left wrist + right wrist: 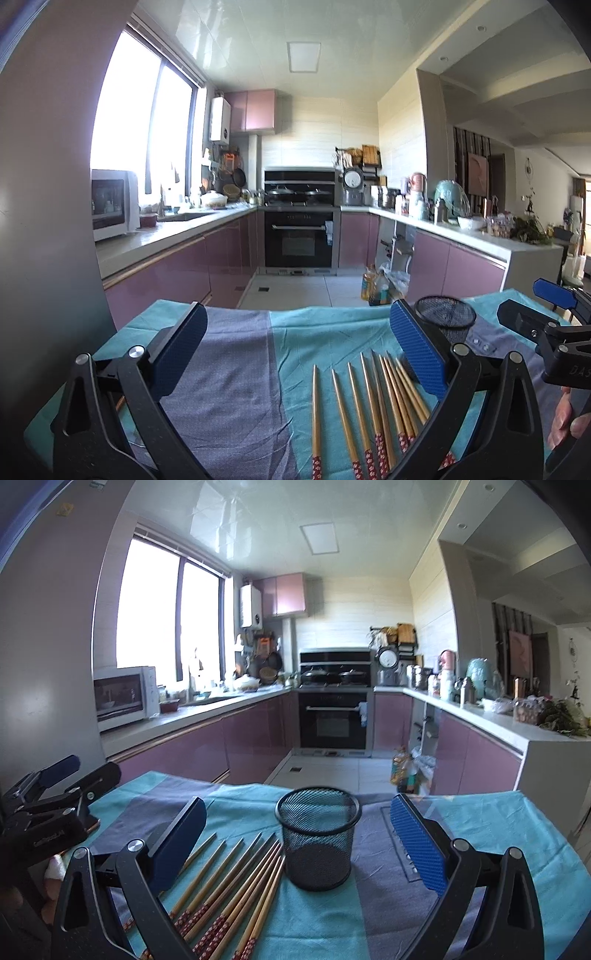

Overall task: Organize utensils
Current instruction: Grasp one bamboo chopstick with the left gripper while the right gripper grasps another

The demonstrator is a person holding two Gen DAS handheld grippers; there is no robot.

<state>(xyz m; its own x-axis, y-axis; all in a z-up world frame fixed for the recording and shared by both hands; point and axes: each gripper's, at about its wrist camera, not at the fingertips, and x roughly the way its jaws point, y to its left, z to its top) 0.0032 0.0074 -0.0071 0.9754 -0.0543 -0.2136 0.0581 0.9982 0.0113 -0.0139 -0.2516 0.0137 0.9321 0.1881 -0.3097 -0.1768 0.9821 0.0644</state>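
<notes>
While both claws, left claw (295, 347) and right claw (298, 834), gape empty, only right wrist view shows whole mesh cup (317, 838) beside chopsticks (236, 882); left view clips it.

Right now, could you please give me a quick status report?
Left gripper and right gripper open, empty. Red-patterned wooden chopsticks loose on cloth beside empty black mesh cup. Nothing blocking.

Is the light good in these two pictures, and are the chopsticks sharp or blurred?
Left wrist view: the window is blown out white, straight lines bend, and the chopsticks stay sharp. Right wrist view: the same window glare, the ceiling reflects light, and the mesh cup and chopsticks are clear.
</notes>
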